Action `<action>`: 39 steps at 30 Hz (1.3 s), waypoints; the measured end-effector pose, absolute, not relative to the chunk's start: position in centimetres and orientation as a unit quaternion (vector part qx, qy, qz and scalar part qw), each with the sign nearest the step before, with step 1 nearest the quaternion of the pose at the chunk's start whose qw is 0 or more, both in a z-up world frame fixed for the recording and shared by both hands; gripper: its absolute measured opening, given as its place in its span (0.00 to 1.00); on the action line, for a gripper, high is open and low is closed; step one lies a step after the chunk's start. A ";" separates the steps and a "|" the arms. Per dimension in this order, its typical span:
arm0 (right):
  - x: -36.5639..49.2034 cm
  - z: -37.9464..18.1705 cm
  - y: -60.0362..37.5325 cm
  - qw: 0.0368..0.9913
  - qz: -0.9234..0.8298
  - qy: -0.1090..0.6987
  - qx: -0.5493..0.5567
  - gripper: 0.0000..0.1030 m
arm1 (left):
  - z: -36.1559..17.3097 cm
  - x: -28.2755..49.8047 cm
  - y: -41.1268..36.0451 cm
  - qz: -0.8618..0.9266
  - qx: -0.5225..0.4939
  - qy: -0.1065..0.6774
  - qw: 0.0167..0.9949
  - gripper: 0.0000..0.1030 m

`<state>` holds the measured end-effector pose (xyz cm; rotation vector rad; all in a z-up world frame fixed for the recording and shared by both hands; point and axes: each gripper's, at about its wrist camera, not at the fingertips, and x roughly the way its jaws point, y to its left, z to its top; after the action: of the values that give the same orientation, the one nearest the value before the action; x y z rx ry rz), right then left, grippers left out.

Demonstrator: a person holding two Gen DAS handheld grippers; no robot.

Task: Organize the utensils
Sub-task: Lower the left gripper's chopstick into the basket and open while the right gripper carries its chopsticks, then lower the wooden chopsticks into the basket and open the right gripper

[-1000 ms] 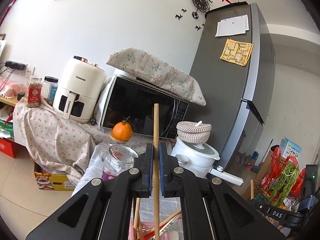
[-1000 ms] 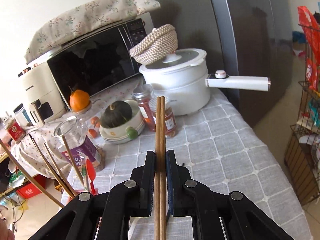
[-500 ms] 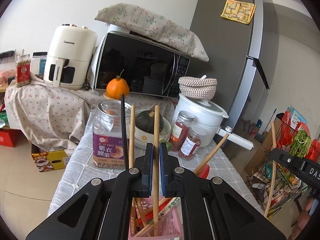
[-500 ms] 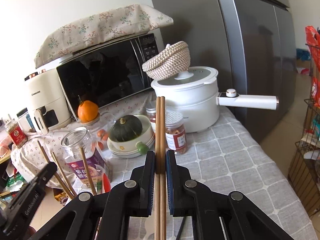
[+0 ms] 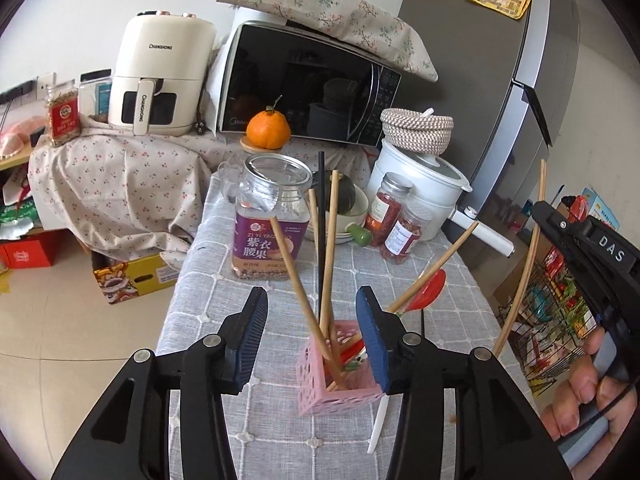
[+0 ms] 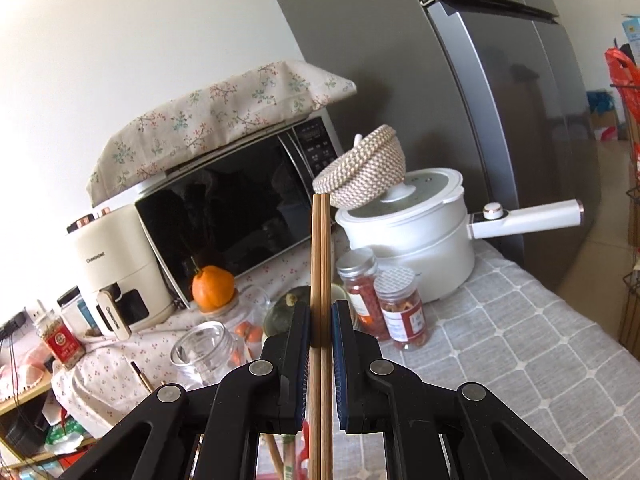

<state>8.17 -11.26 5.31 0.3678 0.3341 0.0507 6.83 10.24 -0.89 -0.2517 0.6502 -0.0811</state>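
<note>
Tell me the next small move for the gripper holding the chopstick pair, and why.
Probably carry the right gripper, shut on the wooden chopstick pair, over the pink basket and lower them in. The left gripper is opening above it, nothing pressed between its pads.

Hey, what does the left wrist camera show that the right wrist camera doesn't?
Only the left wrist view shows the pink utensil basket with its black chopstick and red spoon, the opening left claw around nothing, a white utensil on the tablecloth, and a hand.

Only the right wrist view shows the right claw shut on a pair of wooden chopsticks.

Both show the microwave, air fryer, orange and white pot.
</note>
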 end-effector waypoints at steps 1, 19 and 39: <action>8.3 5.3 -10.8 0.970 0.022 0.159 0.184 0.08 | -1.0 6.5 10.7 -0.037 -0.119 0.329 0.936 0.50; 9.7 2.9 -4.3 0.986 -0.087 0.073 0.122 0.08 | -4.0 5.4 18.3 0.007 -0.140 0.405 0.904 0.51; 8.4 2.0 -5.3 0.984 -0.047 0.119 0.121 0.09 | -4.2 6.0 16.4 -0.019 -0.148 0.414 0.898 0.51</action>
<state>8.38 -5.27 2.05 0.2425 0.2384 -0.0951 6.04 16.43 -4.20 -0.3073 0.8582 -0.0385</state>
